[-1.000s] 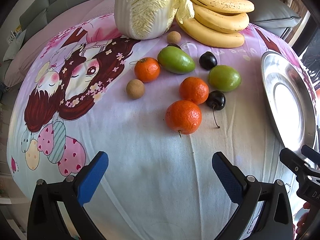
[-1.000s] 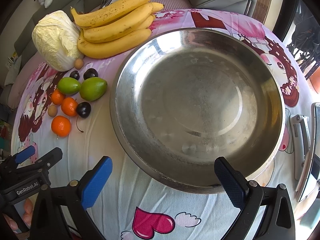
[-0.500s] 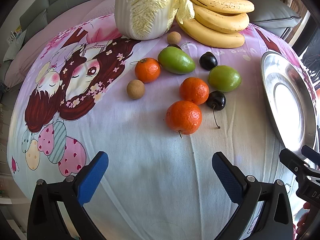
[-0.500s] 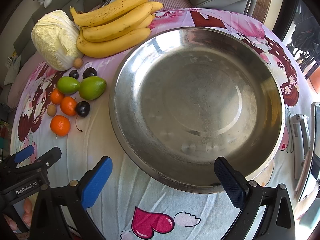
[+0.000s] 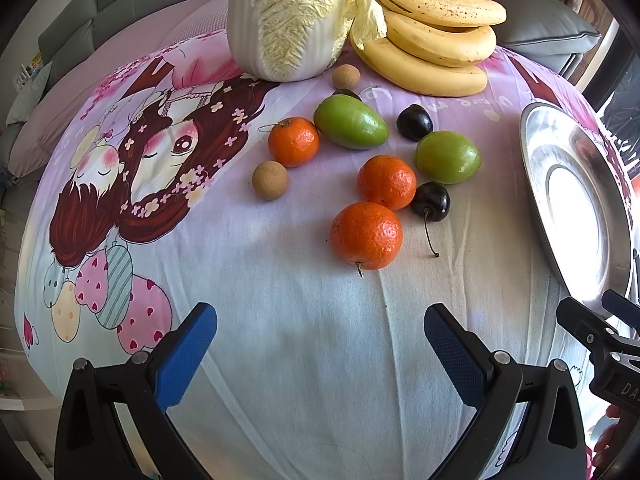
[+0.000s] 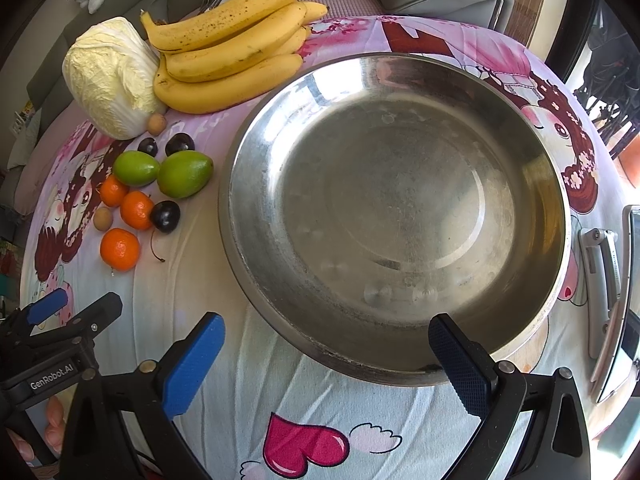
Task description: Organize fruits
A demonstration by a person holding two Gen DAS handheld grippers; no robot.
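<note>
Left wrist view: the left tongs (image 5: 320, 344) gape wide and hold nothing, near the bench's front edge; tangerines (image 5: 366, 235), cherries (image 5: 431, 201) and green fruits (image 5: 448, 157) cluster mid-bench. Right wrist view: the right tongs (image 6: 326, 354) stand wide apart, empty, before the steel bowl (image 6: 256, 184); bananas (image 6: 228, 56) lie at the far edge.

A round table under a cartoon-print cloth (image 5: 280, 360) fills the middle. A grey sofa (image 5: 100, 12) runs from ten to two o'clock, with a grey cushion (image 5: 544, 20) at one. Daylight enters at three o'clock.
</note>
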